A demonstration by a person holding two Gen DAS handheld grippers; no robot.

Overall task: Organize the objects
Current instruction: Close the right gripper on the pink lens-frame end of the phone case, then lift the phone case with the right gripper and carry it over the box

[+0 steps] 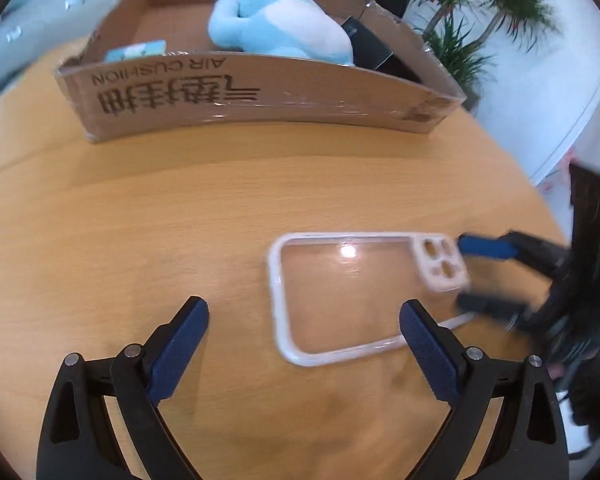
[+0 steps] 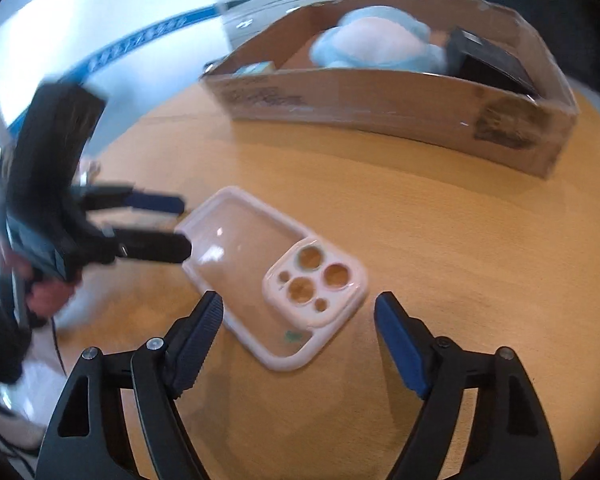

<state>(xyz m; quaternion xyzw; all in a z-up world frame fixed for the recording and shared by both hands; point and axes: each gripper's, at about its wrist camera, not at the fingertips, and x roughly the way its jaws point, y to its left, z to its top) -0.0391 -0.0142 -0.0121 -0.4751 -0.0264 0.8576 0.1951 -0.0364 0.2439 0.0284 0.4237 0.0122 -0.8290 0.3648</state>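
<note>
Item: clear phone case [image 1: 352,292], flat on the counter [image 1: 140,220], outside the cardboard box [image 1: 260,96]. Left gripper [image 1: 304,334] and right gripper [image 2: 298,330] flanked it, fingers spread, gripping nothing. Step: pickup. Next, probably: close on the rim, carry to box.

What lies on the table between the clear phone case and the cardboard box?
Nothing: only bare wooden table separates the pink-rimmed clear phone case from the brown cardboard box, seen in both wrist views.
</note>
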